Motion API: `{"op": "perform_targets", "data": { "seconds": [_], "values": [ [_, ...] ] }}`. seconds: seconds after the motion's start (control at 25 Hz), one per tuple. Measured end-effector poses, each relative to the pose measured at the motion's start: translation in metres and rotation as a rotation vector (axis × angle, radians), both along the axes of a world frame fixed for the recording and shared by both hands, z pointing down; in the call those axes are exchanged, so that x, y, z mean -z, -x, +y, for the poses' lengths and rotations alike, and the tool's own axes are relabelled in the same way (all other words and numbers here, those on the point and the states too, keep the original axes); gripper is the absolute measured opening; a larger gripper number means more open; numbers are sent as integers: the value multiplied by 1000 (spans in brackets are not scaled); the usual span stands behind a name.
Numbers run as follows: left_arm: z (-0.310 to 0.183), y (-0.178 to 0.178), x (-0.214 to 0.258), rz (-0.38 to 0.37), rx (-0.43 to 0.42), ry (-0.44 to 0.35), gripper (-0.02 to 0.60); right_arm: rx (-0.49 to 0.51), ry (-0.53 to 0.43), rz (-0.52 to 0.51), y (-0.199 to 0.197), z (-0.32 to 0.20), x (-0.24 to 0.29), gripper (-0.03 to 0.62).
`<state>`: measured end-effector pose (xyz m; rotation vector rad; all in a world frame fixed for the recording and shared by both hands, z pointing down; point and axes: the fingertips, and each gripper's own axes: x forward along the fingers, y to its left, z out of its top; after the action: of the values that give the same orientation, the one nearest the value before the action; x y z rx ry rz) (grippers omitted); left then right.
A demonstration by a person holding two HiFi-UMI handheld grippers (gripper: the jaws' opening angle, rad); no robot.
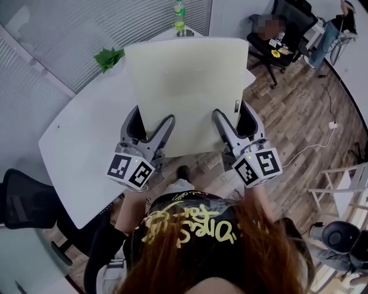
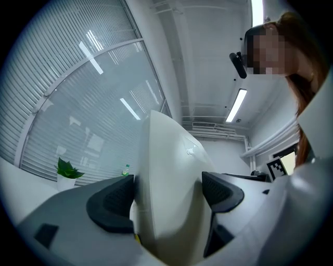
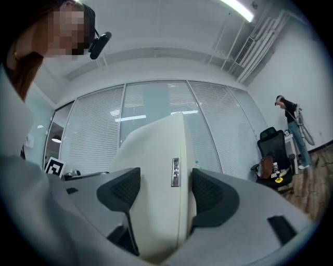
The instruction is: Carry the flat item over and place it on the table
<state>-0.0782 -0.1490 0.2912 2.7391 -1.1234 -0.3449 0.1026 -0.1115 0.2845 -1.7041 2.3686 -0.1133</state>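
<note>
Cream panel [image 1: 187, 86], flat, held at its near edge by both grippers. Left gripper [image 1: 150, 123]: jaws clamped on panel, one pad on each face. Right gripper [image 1: 233, 118]: same grip, beside a small grey label [image 3: 176, 172]. Panel lies over white bench [image 1: 86, 138], near edge overhanging floor [image 1: 299, 115]; contact with bench uncertain. Plant [image 1: 108, 57] and bottle [image 1: 179, 14] at bench's far side.
</note>
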Motion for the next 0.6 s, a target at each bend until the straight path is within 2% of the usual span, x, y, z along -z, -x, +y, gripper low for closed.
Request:
{"op": "perform_targets", "data": {
  "seconds": [0.6],
  "values": [
    [-93, 0, 4, 5, -22, 10, 405, -31, 0, -13, 0, -89, 5, 314]
  ]
}}
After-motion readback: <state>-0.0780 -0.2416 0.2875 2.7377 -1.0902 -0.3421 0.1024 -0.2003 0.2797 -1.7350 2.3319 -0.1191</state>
